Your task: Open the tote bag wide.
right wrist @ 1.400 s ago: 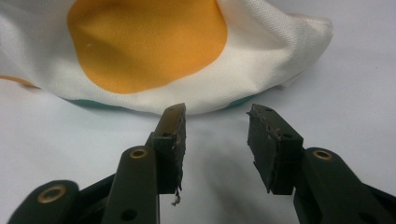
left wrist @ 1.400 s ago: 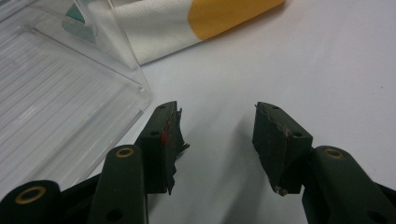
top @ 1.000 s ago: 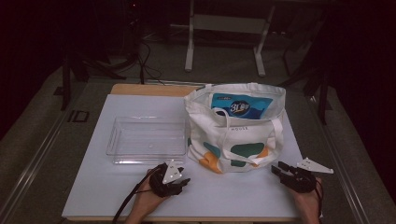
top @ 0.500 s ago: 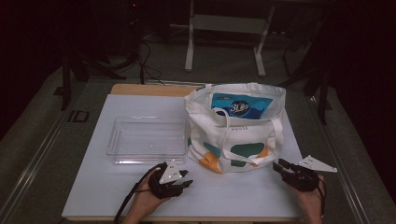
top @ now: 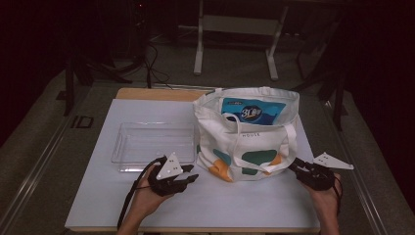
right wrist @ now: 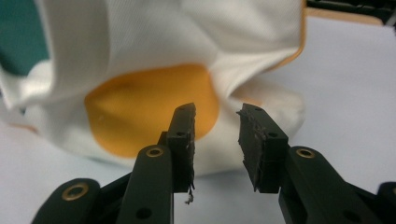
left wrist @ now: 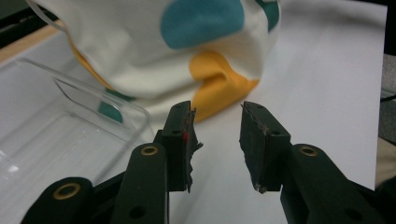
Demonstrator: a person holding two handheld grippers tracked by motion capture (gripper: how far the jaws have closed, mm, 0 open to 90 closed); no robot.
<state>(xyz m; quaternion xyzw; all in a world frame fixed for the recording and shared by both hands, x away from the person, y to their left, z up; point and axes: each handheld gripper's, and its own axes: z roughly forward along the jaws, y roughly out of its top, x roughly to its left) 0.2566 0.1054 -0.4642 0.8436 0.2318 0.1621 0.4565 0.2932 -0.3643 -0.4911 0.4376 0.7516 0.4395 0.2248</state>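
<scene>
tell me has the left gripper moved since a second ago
Yes, slightly. In the high view the left gripper sits a little nearer the clear tray than before. Its jaws have just been closing, with nothing between them.

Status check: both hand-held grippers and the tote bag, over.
Left hand-held gripper and right hand-held gripper empty, jaws just been closing. Tote bag upright, untouched. Clear tray beside it.
</scene>
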